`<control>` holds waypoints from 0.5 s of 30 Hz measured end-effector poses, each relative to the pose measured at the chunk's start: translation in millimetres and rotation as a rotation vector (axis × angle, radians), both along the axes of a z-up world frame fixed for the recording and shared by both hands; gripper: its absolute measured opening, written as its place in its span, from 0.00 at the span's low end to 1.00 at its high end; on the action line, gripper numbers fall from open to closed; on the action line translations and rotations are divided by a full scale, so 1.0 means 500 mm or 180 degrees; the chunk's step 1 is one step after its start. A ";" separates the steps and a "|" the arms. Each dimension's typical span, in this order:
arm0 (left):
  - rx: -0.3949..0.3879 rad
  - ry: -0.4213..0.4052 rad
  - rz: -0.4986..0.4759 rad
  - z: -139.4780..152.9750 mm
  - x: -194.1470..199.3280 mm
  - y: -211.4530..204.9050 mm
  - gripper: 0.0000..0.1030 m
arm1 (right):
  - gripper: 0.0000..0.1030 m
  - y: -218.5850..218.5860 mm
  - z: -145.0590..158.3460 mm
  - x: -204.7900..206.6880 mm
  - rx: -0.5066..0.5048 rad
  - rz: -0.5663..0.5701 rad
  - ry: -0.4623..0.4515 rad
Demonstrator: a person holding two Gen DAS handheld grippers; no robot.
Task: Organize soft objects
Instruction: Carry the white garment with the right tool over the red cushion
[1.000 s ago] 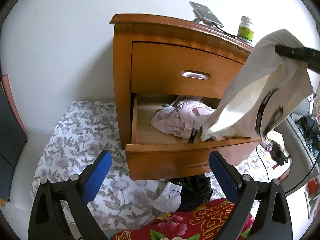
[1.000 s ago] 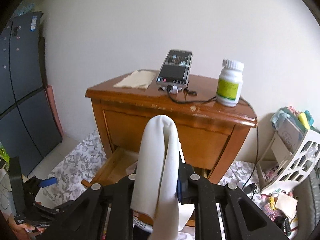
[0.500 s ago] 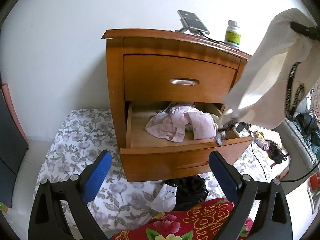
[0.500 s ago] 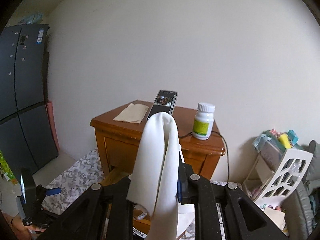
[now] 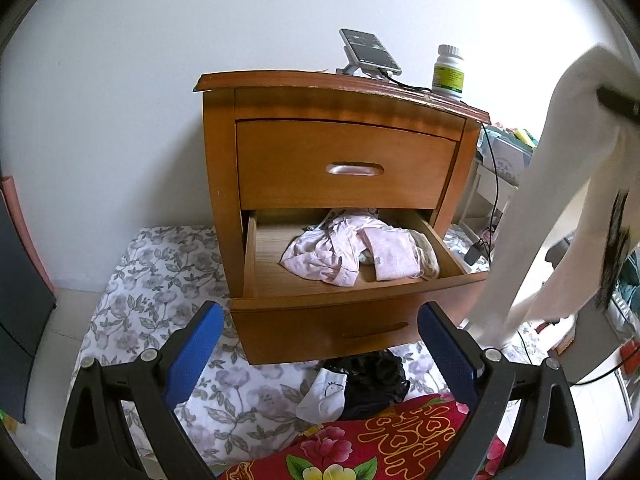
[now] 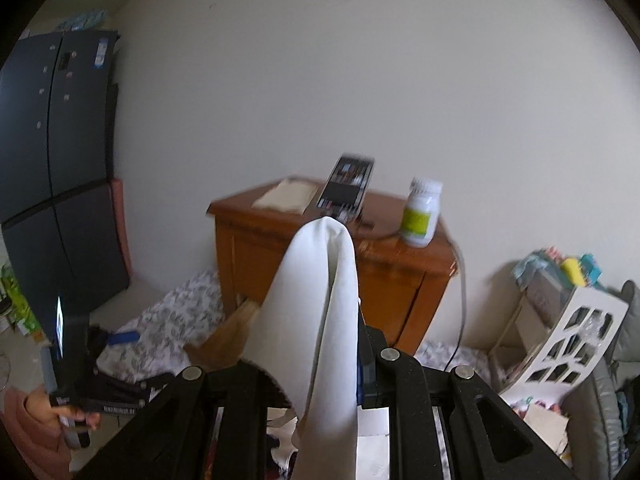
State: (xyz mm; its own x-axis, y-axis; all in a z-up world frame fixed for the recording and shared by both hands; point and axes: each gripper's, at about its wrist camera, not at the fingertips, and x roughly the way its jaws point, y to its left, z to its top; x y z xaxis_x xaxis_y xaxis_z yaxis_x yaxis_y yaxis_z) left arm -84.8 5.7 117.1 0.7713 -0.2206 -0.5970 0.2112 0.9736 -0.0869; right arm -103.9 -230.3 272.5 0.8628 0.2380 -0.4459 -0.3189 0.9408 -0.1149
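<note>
My right gripper (image 6: 320,364) is shut on a white garment (image 6: 320,312) that drapes over its fingers; in the left wrist view the garment (image 5: 560,184) hangs at the right, clear of the drawer. The wooden nightstand (image 5: 344,160) has its lower drawer (image 5: 328,320) pulled open, with pink clothes (image 5: 352,248) inside. My left gripper (image 5: 316,352) is open and empty, low in front of the drawer. A white sock (image 5: 324,396) and a black garment (image 5: 372,380) lie on the floral mat below the drawer.
A phone on a stand (image 5: 370,50) and a white pill bottle (image 5: 448,72) stand on the nightstand top, with a cable down its right side. A red floral cloth (image 5: 360,440) lies in front. A white rack (image 6: 560,328) stands right; a dark fridge (image 6: 52,160) left.
My right gripper has lifted the white garment out of the drawer and drawn it back to the right. My left gripper has backed away from the nightstand.
</note>
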 end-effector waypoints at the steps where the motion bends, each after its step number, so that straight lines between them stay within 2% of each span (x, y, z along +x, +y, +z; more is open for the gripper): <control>1: 0.0003 -0.0002 0.0005 0.000 0.000 0.001 0.95 | 0.18 0.006 -0.015 0.004 -0.0018 0.0026 0.0065; 10: 0.0006 0.0041 0.0050 -0.009 0.004 0.007 0.95 | 0.18 0.067 -0.169 0.056 -0.0179 0.0193 0.0603; 15: 0.0013 0.0091 0.0082 -0.020 0.011 0.011 0.95 | 0.18 0.092 -0.246 0.094 -0.0244 0.0139 0.0756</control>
State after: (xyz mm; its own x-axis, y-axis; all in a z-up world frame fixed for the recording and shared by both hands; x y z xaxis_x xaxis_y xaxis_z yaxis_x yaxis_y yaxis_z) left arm -79.3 11.4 107.2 0.7593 -0.1984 -0.6198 0.1835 0.9790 -0.0886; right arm -57.0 -184.5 149.4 0.7214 0.2304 -0.6531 -0.3855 0.9170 -0.1023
